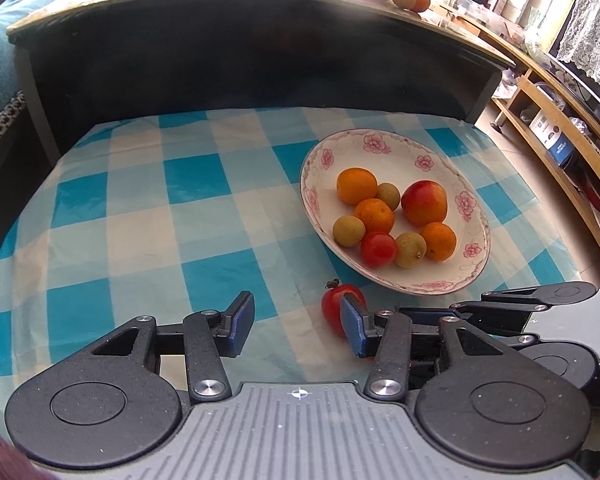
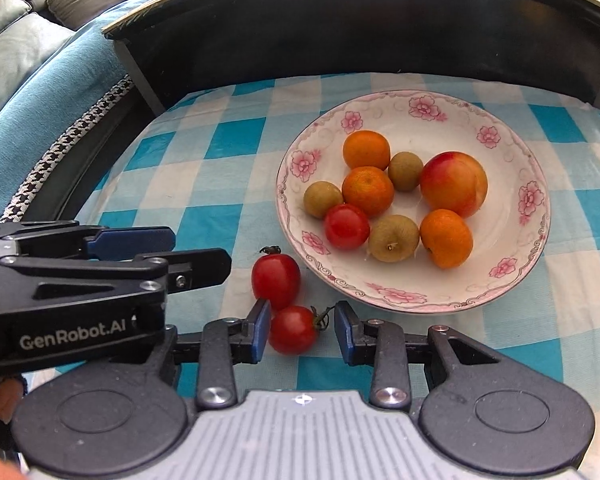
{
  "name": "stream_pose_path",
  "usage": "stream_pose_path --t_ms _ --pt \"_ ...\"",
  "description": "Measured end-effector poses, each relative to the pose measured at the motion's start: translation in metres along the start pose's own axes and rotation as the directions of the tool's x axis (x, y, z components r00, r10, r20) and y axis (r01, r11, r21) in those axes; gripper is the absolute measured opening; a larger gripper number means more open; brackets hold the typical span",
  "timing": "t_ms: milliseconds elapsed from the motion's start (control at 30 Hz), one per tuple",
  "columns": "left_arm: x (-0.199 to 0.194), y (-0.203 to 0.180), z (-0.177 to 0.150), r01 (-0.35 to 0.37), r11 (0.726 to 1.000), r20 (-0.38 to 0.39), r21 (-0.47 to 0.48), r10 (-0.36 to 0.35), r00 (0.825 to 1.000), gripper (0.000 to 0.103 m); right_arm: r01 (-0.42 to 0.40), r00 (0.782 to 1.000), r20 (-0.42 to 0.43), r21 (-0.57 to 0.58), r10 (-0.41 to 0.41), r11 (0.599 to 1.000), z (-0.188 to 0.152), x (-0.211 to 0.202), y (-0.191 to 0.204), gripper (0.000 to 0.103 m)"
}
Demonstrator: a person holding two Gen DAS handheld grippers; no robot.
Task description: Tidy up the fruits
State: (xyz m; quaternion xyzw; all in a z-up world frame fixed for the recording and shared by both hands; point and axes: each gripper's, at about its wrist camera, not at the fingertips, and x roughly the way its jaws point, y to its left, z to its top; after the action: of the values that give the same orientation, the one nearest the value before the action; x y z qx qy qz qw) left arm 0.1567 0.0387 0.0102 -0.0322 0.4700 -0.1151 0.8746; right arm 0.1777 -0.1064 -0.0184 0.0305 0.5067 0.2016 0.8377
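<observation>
A flowered white plate (image 2: 500,248) on the blue checked cloth holds three oranges, three small green-brown fruits, a red-yellow peach (image 2: 454,182) and one cherry tomato (image 2: 346,226). Two more cherry tomatoes lie on the cloth by the plate's near rim. My right gripper (image 2: 302,330) is open, with the nearer tomato (image 2: 294,330) between its fingers. The left pad is against it and a gap shows at the right pad. The stemmed tomato (image 2: 276,280) lies just beyond. My left gripper (image 1: 296,324) is open and empty; the stemmed tomato (image 1: 332,304) peeks out behind its right finger. The plate (image 1: 380,138) lies ahead to the right.
A dark raised back board (image 1: 240,60) walls off the table's far side, and more fruit (image 1: 412,0) sits on top of it. A teal-covered sofa (image 2: 40,92) runs along the left. Wooden shelving (image 1: 552,120) stands to the right. The left gripper (image 2: 192,254) crosses the right wrist view.
</observation>
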Motion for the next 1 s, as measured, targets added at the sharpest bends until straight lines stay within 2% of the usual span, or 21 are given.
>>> stream_pose_path --t_ms 333,567,733,767,800,1000 --pt "0.016 -0.013 0.002 0.024 0.999 -0.016 0.025 -0.024 1.0 0.056 -0.009 1.0 -0.011 0.001 0.009 1.0 -0.011 -0.014 -0.009 0.031" --pt "0.036 -0.027 0.002 0.023 0.998 -0.024 0.057 -0.021 0.999 0.055 0.035 0.999 -0.012 0.028 -0.035 0.999 -0.022 -0.028 -0.028 0.031" --pt "0.043 -0.031 0.0 0.009 0.997 -0.018 0.081 -0.008 1.0 0.049 0.05 0.999 -0.021 0.026 -0.05 0.998 -0.024 -0.028 -0.032 0.031" --pt "0.044 -0.032 0.0 0.016 0.996 -0.021 0.087 -0.014 1.0 0.04 0.052 0.998 -0.021 0.025 -0.051 0.998 -0.024 -0.027 -0.032 0.031" --pt "0.043 -0.032 0.0 0.018 0.996 -0.021 0.086 -0.016 1.0 0.039 0.053 0.998 -0.021 0.026 -0.052 0.998 -0.023 -0.027 -0.032 0.031" --pt "0.039 -0.035 -0.005 0.028 0.994 -0.029 0.109 -0.024 0.999 0.038 0.058 0.998 -0.021 0.023 -0.058 0.998 -0.023 -0.026 -0.031 0.031"
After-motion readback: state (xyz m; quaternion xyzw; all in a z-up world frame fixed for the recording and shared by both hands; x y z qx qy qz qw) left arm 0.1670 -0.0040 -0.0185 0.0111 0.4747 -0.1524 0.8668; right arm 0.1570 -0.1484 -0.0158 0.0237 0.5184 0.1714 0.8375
